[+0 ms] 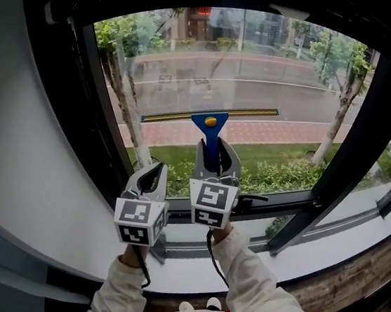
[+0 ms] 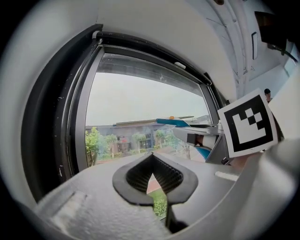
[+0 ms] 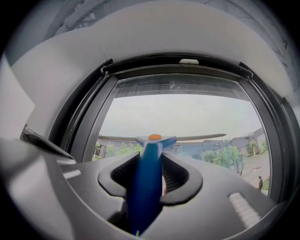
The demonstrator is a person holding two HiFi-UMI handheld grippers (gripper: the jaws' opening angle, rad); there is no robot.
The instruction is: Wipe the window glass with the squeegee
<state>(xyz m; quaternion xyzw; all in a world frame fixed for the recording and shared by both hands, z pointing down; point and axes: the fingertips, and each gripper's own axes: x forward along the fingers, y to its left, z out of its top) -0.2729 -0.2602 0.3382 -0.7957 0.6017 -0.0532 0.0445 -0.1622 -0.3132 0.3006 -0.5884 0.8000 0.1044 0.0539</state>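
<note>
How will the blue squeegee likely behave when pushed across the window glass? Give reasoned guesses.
Probably light: the right gripper holds the squeegee up by its handle alone. Likely stiff: its long blade runs straight across the window glass. With so wide a blade on a narrow handle, it may twist in the jaws.

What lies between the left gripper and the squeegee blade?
Only bare window glass, as the head view shows. The left gripper is shut on nothing; the right gripper grips the squeegee.
</note>
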